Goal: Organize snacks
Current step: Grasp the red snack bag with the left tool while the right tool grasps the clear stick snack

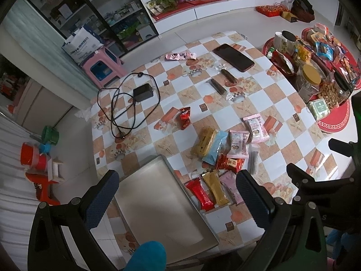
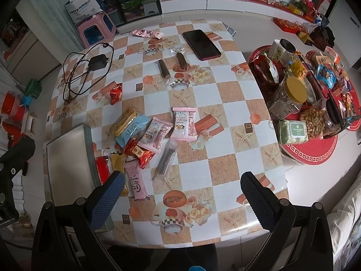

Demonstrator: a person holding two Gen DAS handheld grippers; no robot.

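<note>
A table (image 2: 225,103) covered in a checked orange-and-white cloth fills the room's middle. Two hand-held grippers hover above its near edge, both with fingers spread wide and nothing between them. The left gripper (image 1: 178,194) hangs over a flat metal tray (image 1: 158,203) that sits at the table's near left corner. The right gripper (image 2: 182,196) hangs over bare cloth just right of the snacks.

The snacks lie in a loose cluster beside the tray's right edge — none of them is in the tray. Nearest the tray are three long packets side by side: a red packet (image 1: 200,194), a gold packet (image 1: 215,190) and a pink packet (image 2: 136,185). Behind them lie a small red pouch (image 2: 138,154), a light blue packet (image 2: 132,131) overlapping a yellow-brown packet (image 2: 124,122), two pink cranberry packets (image 2: 183,124), and a clear wrapped stick (image 2: 165,160).

Further back, apart from the cluster, sit a lone red snack (image 2: 116,93), two dark wrapped bars (image 2: 163,67), a black phone (image 2: 200,44), a pink tube (image 2: 146,33) and a black charger with its coiled cable (image 2: 98,61).

To the right — on a separate round red mat (image 2: 315,151) — stands a crowded heap of jars, peanuts and sweets.
</note>
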